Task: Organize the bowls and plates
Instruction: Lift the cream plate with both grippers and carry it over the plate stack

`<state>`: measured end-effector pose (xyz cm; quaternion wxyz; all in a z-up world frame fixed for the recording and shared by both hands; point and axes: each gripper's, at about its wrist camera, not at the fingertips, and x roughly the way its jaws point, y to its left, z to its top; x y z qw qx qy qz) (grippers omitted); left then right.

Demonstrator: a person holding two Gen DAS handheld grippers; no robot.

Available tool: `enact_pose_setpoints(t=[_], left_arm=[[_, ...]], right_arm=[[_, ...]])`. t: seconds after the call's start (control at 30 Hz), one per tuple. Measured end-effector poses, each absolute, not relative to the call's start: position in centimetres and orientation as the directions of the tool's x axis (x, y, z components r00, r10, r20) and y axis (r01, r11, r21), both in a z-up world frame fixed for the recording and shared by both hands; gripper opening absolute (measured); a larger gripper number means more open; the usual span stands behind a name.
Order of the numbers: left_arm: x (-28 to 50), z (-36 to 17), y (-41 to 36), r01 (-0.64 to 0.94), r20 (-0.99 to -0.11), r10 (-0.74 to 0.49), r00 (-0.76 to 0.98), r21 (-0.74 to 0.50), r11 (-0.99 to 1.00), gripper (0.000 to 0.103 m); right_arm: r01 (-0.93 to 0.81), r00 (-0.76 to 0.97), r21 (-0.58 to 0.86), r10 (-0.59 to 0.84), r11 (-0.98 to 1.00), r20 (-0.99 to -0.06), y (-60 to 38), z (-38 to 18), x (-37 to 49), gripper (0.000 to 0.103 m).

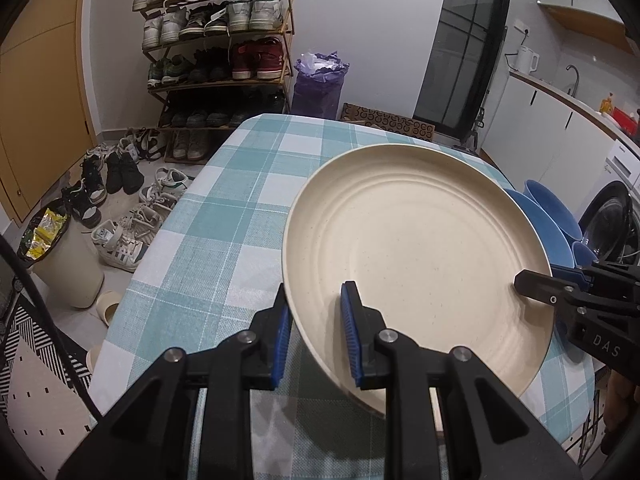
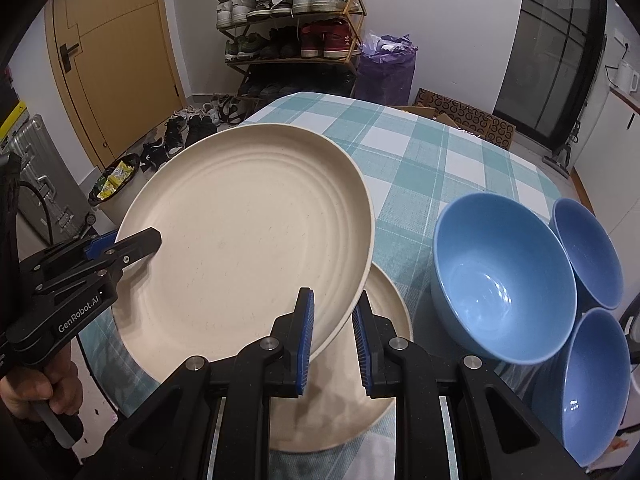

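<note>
Jaws hide a second plate point(image 2: 384, 300) from the left view.

Cream round ridged plates: two, one raised and tilted point(image 2: 248, 216), one lying flat beneath it on the desk point(image 2: 384, 300). Glossy blue round bowls: three, one large point(image 2: 504, 280) and two smaller, at the far right point(image 2: 588, 256) and near right point(image 2: 596, 392). Black two-finger grippers with blue-padded jaws: two, left point(image 1: 316, 336) and right point(image 2: 332, 340).
</note>
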<state>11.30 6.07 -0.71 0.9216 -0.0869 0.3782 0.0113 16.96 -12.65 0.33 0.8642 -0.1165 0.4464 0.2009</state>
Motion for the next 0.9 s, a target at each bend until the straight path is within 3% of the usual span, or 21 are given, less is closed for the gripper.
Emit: enact_pose_setpoints(t=[0.9], left_arm=[[9.4,-2.7,3.0,-0.027,-0.715,-0.08,0.694,-0.137,0.99,0.022]], right_arm=[[-0.401,0.519,-0.018,0.211,0.916,-0.829,-16.0,-1.9,13.7,0.019]])
